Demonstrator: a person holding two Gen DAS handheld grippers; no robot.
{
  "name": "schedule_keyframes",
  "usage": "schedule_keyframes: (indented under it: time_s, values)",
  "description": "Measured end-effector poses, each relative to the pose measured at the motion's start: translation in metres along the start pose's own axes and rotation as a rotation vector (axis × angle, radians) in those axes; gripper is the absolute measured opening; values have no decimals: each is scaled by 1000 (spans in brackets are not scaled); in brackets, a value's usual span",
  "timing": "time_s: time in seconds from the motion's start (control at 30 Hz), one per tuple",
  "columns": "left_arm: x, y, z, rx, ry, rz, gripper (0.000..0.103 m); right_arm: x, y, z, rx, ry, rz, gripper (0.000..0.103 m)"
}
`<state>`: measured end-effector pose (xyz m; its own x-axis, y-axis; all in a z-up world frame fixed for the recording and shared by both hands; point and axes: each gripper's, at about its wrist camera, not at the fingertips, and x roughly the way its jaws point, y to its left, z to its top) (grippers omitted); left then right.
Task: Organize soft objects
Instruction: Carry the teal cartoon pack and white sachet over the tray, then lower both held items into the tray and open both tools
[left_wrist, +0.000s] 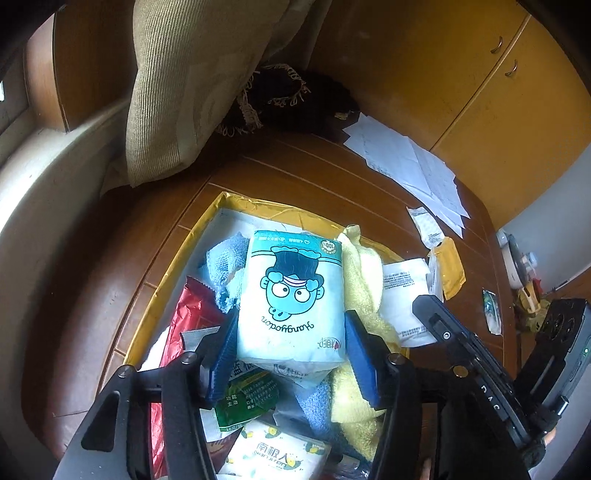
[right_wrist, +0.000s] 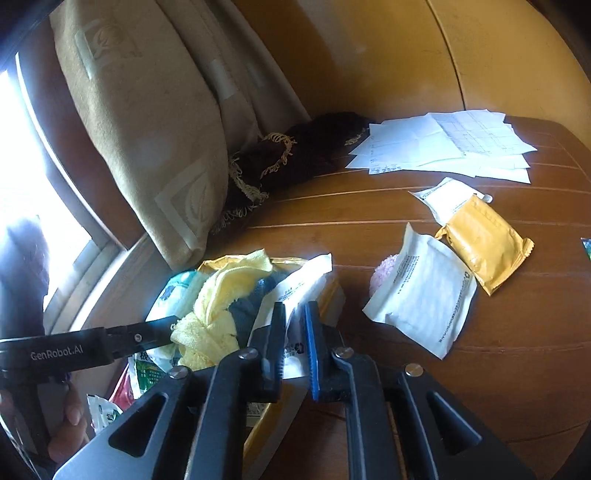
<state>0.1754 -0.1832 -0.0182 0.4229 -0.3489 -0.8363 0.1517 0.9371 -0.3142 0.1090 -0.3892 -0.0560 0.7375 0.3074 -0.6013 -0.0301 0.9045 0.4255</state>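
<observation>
The left gripper (left_wrist: 291, 328) is set astride a pale blue tissue pack (left_wrist: 291, 295), its blue pads alongside the pack's two sides; whether they press is hard to tell. The pack lies atop a heap in a yellow box (left_wrist: 207, 229), beside a yellow towel (left_wrist: 364, 280) and a blue cloth (left_wrist: 225, 258). The right gripper (right_wrist: 295, 341) is parted narrowly around the edge of a white pouch (right_wrist: 303, 284) leaning on the box. Another white pouch (right_wrist: 421, 291) and a yellow packet (right_wrist: 484, 243) lie on the wooden table (right_wrist: 369, 221).

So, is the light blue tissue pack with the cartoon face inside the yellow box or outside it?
Inside. The tissue pack lies on top of the cloths heaped within the yellow box, between the left gripper fingers.
</observation>
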Motion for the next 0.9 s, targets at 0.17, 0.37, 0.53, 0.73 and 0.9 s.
schedule_keyframes:
  time_s: [0.17,0.37,0.53,0.73,0.9]
  values:
    - [-12,-2,-7,-12,-34,-22,74,-9,-6,1,58,-24,89,45]
    - [-24,-4,-18,-11,-66,-9,76,-20,-6,2,57,-76,108,63]
    - [-29,-6,-31,7,-66,29,76,-17,-7,-1,50,-42,87,65]
    - [-46,-8,-42,-2,-106,22,76,-49,-13,-6,37,-80,93,72]
    - [-68,-17,-52,-23,-184,0,76,-76,-29,-7,16,-83,51,72]
